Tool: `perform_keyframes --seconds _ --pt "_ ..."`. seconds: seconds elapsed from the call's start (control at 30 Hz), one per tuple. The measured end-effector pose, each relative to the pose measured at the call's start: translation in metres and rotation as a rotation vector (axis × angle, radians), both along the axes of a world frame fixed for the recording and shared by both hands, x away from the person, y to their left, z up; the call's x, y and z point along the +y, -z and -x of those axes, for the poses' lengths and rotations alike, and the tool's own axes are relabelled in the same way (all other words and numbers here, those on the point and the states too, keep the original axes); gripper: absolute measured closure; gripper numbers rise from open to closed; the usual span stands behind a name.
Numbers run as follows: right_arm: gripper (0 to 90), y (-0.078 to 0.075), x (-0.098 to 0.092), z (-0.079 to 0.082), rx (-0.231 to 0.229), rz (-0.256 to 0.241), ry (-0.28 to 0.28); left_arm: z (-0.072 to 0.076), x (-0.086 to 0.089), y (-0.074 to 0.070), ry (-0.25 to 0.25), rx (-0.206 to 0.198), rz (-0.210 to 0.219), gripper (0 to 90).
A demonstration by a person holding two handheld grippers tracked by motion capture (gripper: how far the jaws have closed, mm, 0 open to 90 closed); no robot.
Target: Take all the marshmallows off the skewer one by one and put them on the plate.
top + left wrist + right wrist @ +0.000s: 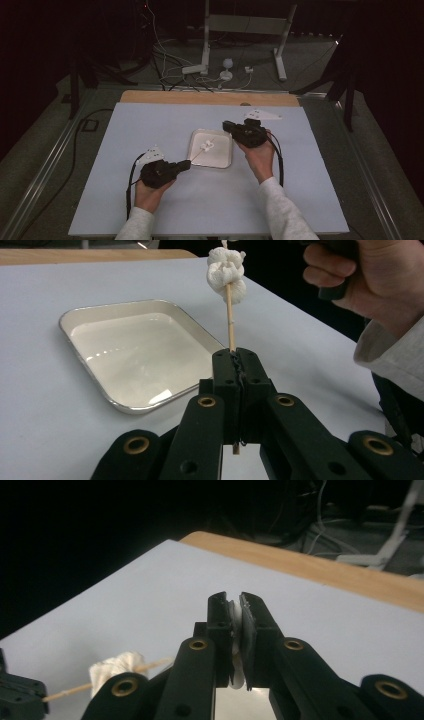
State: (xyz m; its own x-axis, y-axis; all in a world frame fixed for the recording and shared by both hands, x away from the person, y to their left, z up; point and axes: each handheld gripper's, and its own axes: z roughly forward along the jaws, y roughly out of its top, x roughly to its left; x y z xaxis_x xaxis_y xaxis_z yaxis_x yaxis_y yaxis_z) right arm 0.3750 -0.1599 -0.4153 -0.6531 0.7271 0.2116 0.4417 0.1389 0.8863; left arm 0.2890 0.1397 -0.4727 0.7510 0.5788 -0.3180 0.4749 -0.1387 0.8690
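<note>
My left gripper (235, 357) is shut on the lower end of a thin wooden skewer (230, 320). White marshmallows (227, 269) are threaded near the skewer's tip. In the high view the left gripper (186, 164) sits at the near left corner of a white tray (224, 161), and the skewer (199, 154) slants over it with the marshmallows (206, 146) above the tray's middle. My right gripper (236, 602) is shut on a flattened white marshmallow piece (237, 630). It hovers at the tray's far right corner (226, 125), apart from the skewer (155, 665).
The tray (90, 320) holds nothing and rests mid-table on a pale sheet (150, 125). A wooden strip (210, 98) runs along the table's far edge. Cables and a white stand (205, 40) lie on the floor beyond.
</note>
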Motion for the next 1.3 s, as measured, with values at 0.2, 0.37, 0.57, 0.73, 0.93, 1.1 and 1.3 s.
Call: perform_keyframes --seconds 0.2,0.37,0.57,0.73,0.93,1.1,1.3 --pt "83.2 0.008 0.013 0.001 0.031 -0.026 -0.045 -0.002 -0.006 0.002 0.006 0.003 -0.004 90.0" --pt "82.8 0.012 0.017 0.003 0.053 -0.04 -0.069 -0.004 -0.006 0.003 -0.006 0.012 -0.012 90.0" --pt "81.2 0.015 0.014 0.001 0.08 -0.049 -0.072 -0.005 -0.005 0.004 -0.017 0.018 -0.009 90.0" --pt "71.9 0.017 0.011 0.001 0.091 -0.048 -0.054 -0.006 -0.002 0.006 -0.042 0.031 -0.008 90.0" --pt "65.8 0.018 0.009 0.0 0.099 -0.04 -0.048 -0.007 0.002 0.007 -0.063 0.036 0.002 90.0" --pt "60.4 0.02 0.01 0.001 0.105 -0.029 -0.046 -0.007 0.004 0.008 -0.074 0.043 0.004 90.0" --pt "59.1 0.023 0.013 0.0 0.105 0.001 -0.044 -0.006 0.004 0.007 -0.064 0.04 0.018 90.0"
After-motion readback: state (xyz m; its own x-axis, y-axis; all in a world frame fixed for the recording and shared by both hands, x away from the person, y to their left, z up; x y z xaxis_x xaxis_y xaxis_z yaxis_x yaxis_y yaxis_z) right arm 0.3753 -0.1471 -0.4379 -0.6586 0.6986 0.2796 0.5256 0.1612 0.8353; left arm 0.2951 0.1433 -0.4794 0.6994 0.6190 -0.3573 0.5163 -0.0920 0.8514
